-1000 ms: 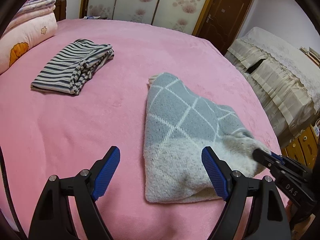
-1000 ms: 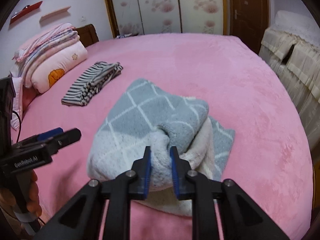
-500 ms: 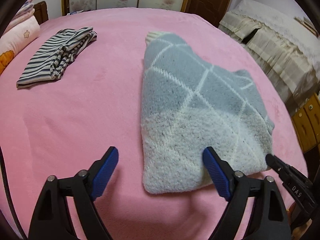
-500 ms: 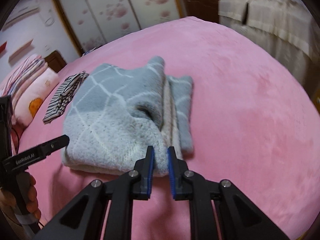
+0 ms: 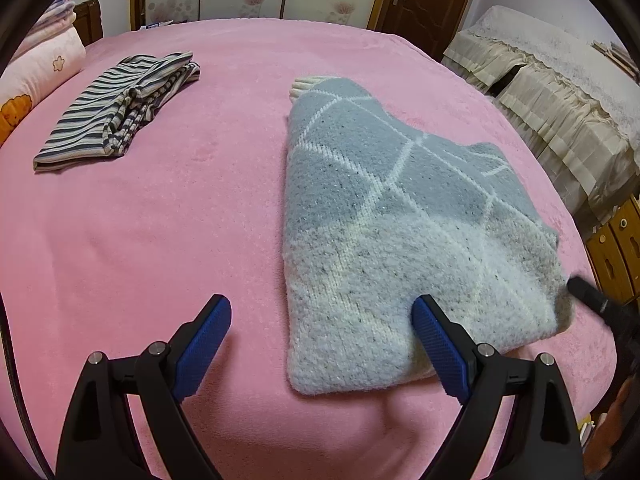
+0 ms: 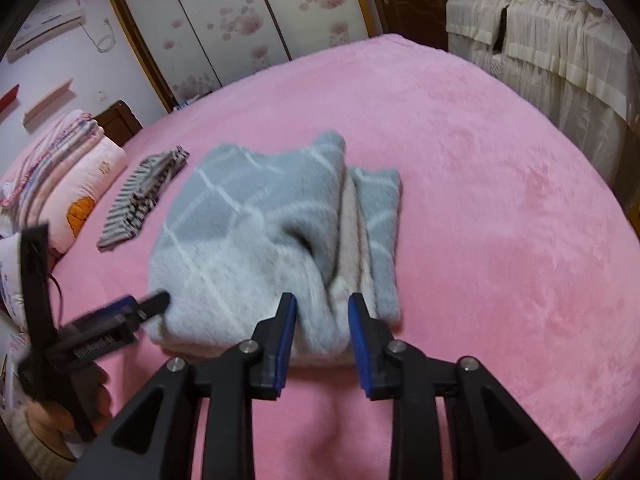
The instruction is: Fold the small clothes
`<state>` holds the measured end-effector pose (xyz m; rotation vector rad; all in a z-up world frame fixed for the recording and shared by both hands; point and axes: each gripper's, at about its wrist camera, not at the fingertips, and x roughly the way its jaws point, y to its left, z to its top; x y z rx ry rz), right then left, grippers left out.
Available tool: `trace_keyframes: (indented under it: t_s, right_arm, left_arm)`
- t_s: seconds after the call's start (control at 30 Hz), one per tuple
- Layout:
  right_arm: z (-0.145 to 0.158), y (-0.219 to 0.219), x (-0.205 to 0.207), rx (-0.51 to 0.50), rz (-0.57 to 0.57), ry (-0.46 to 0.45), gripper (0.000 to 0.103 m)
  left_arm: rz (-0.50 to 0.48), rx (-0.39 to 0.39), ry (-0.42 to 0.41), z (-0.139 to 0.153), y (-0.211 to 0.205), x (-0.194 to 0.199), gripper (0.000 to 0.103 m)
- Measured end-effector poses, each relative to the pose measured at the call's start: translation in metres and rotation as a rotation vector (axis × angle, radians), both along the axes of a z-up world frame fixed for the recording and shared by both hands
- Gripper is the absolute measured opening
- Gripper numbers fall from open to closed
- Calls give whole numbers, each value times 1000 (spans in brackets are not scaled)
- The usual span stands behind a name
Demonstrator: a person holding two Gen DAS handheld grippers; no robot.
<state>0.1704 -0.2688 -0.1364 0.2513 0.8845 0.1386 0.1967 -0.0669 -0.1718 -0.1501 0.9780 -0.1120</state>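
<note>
Right gripper (image 6: 322, 308), jaws opening, fabric edge between them but unpressed; left gripper (image 5: 322, 326) spread wide, empty.
Folded grey diamond-knit sweater (image 5: 394, 216) lies at bed (image 5: 160, 220) centre; striped garment (image 5: 116, 108) at 10 o'clock, already folded. Fold appears nearly complete.

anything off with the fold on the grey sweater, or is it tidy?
Slightly off. The sweater is folded, but on its right side a grey layer sticks out past the top fold, so the edges don't line up. The right claw is opening at that bunched edge. The striped garment looks neatly folded.
</note>
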Motion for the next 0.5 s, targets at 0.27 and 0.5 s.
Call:
trace_keyframes:
  t_s: [0.27,0.5]
  right_arm:
    - [3,-7,79,31,-31,56,44]
    - [-30,-1,122,19,-51,148,42]
  left_arm:
    - [-20,-12,1,-5,-7,-3,91]
    - [-60,-2,-3,-7,-17,-6,91]
